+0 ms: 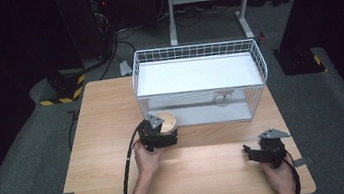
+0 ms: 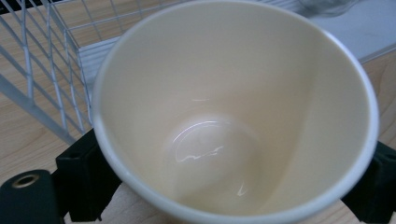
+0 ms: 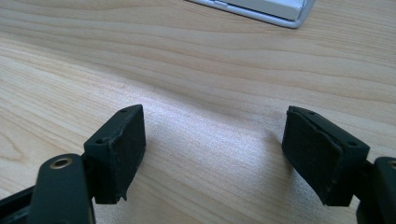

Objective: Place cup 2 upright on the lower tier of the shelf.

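The wooden table [image 1: 105,176] carries a white wire rack [image 1: 200,84] with two shelves along its far half. Both shelves look bare except for a small clear item hanging under the upper one, too faint to identify. Just in front of the rack's left corner, the left gripper [image 1: 161,137] is clamped on a cream cup [image 1: 168,121]; in the left gripper view the cup [image 2: 233,112] sits upright and empty between the black jaws, with the rack's wires close behind it. The right gripper [image 1: 254,152] rests low over the table near its right front edge, well apart from the cup, its jaws spread wide with nothing between them. As I judge it, the cup is gripped but not yet placed; setting it on a shelf remains.
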Available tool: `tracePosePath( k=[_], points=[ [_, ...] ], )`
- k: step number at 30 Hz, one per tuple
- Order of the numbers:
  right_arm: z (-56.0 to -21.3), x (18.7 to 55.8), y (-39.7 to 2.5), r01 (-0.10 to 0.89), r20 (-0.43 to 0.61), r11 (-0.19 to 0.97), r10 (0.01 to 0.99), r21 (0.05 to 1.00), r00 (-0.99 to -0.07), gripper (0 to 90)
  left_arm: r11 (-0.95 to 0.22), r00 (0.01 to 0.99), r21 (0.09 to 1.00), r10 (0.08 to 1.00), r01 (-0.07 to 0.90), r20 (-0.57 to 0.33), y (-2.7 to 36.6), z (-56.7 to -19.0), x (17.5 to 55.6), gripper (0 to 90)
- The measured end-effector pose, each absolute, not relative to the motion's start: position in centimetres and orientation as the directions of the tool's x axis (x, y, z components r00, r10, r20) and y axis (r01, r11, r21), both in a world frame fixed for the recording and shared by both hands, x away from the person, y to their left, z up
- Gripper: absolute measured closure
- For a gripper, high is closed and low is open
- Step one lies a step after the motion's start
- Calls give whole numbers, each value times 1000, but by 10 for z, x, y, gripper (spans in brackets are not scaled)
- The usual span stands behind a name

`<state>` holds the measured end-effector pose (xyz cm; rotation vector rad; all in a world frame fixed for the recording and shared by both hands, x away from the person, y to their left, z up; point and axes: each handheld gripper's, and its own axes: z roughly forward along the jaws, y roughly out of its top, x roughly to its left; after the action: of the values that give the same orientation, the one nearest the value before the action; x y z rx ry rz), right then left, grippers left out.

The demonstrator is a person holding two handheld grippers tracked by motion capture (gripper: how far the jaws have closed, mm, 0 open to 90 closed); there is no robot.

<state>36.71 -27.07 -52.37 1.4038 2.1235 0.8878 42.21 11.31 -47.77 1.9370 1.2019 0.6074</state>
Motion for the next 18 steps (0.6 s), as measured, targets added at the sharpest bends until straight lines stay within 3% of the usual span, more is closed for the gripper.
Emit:
tracePosePath(
  k=[18],
  points=[
    [-524, 367, -271, 638, -14, 278, 922, 718, -387, 220, -203, 401, 798, 915, 568, -53, 107, -479, 442, 89]
  ],
)
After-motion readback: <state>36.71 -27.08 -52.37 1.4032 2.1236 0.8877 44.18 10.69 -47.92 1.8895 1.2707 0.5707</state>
